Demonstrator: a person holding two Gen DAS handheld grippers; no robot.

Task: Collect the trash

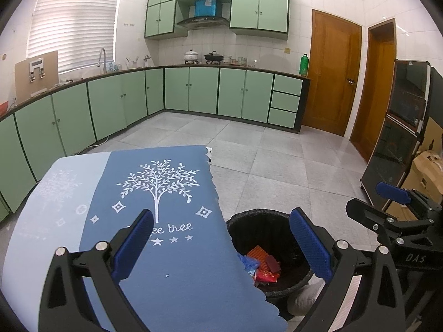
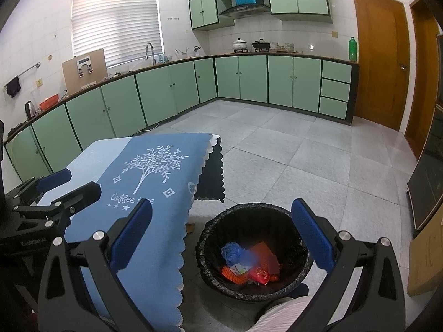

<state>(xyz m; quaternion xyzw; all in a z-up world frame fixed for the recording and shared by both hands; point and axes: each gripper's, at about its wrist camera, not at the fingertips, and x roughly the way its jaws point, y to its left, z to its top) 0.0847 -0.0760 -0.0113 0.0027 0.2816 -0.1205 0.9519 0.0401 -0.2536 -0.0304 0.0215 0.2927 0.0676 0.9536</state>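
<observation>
A round trash bin [image 1: 250,216] [image 2: 249,208] with a black liner stands on the floor beside the table's right edge. Inside lies trash [image 1: 266,269] [image 2: 250,264]: red and orange wrappers and a crumpled blue bag. My left gripper [image 1: 221,246] is open and holds nothing; it hovers over the table edge and the bin. My right gripper [image 2: 221,238] is also open with nothing between its pads, above the bin. Each gripper shows in the other's view: the left [image 2: 66,186], the right [image 1: 379,202]. A tiny white scrap [image 1: 167,275] lies on the tablecloth.
A blue tablecloth [image 1: 188,298] [image 2: 155,243] with a white tree print covers the table. Green cabinets [image 1: 202,91] line the far walls, with wooden doors [image 1: 332,74] at the right. A dark glass cabinet [image 1: 398,138] and cardboard boxes [image 1: 426,171] stand on the right. A person's clothing [image 2: 277,315] shows below.
</observation>
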